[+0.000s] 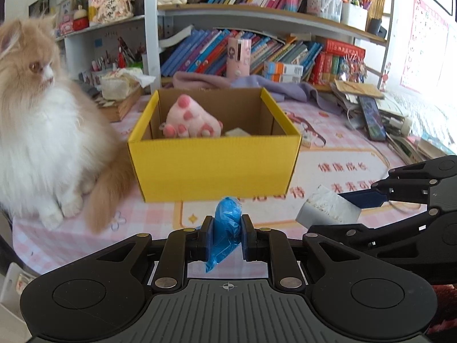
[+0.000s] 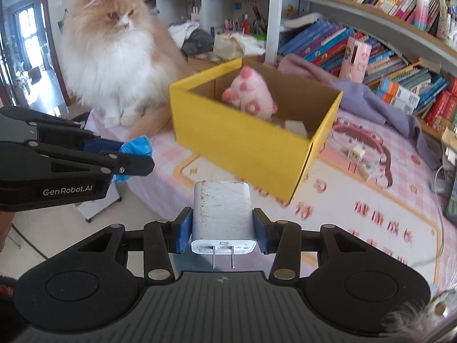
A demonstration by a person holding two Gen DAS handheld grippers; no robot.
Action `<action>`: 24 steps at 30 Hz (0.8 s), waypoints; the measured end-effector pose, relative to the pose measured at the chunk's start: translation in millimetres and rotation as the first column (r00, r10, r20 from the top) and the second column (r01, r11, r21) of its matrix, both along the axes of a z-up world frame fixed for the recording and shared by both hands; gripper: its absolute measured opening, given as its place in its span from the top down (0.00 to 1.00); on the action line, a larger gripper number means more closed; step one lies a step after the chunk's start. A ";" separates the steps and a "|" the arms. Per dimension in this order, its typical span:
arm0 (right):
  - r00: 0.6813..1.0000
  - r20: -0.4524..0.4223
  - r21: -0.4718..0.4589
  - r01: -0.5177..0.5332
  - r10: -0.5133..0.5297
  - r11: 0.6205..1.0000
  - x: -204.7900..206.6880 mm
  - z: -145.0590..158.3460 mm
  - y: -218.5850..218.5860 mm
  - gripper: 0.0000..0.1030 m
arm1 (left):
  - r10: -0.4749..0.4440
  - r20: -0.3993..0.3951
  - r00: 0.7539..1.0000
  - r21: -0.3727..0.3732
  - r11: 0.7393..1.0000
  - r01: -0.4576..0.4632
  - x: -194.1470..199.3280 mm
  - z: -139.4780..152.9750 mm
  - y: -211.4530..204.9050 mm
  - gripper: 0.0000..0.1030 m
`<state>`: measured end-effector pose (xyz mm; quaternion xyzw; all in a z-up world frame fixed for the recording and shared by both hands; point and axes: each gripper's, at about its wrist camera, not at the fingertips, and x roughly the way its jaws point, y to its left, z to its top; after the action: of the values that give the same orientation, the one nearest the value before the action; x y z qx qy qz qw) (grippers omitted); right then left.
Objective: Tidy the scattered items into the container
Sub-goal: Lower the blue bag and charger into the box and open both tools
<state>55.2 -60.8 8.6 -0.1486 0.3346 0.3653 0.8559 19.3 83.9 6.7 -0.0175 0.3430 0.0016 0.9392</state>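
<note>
A yellow cardboard box [image 1: 211,165] stands open on the pink table mat and also shows in the right wrist view [image 2: 242,140]. A pink plush paw [image 1: 191,120] and a white item lie inside it. My left gripper [image 1: 227,228] is shut on a crumpled blue plastic bag [image 1: 225,225], held just in front of the box; it shows at the left of the right wrist view [image 2: 137,147]. My right gripper [image 2: 222,228] is shut on a white plug charger [image 2: 222,214], prongs toward the camera, to the right of the left gripper [image 1: 328,208].
A fluffy orange-and-white cat [image 1: 42,131] sits on the table left of the box. A purple cloth [image 1: 257,84], a phone [image 1: 371,118] and stacked papers lie behind and right. A small white adapter [image 2: 357,151] lies on the mat. Bookshelves stand behind.
</note>
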 end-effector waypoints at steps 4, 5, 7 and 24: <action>0.999 0.037 0.015 -0.006 0.006 1.000 20.6 6.1 -0.1 0.59 | 0.007 0.028 1.000 0.002 1.000 -0.008 17.3 7.3 1.5 0.83; 0.999 0.040 0.020 -0.007 0.006 1.000 26.8 7.6 -0.5 0.59 | 0.011 0.033 0.999 0.007 1.000 -0.012 23.3 9.4 1.4 0.83; 0.999 0.048 0.036 -0.007 0.005 0.999 40.8 12.3 -0.6 0.59 | 0.015 0.048 0.999 0.012 1.000 -0.015 35.4 14.9 1.9 0.83; 0.977 0.197 0.046 -0.097 0.086 0.994 172.2 32.1 32.0 0.59 | 0.033 0.055 0.998 0.088 0.995 -0.038 146.7 22.9 10.9 0.83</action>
<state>227.4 -28.7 40.8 -0.1751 0.2317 0.3972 0.8706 166.0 94.8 29.6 0.0183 0.3170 0.0332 0.9477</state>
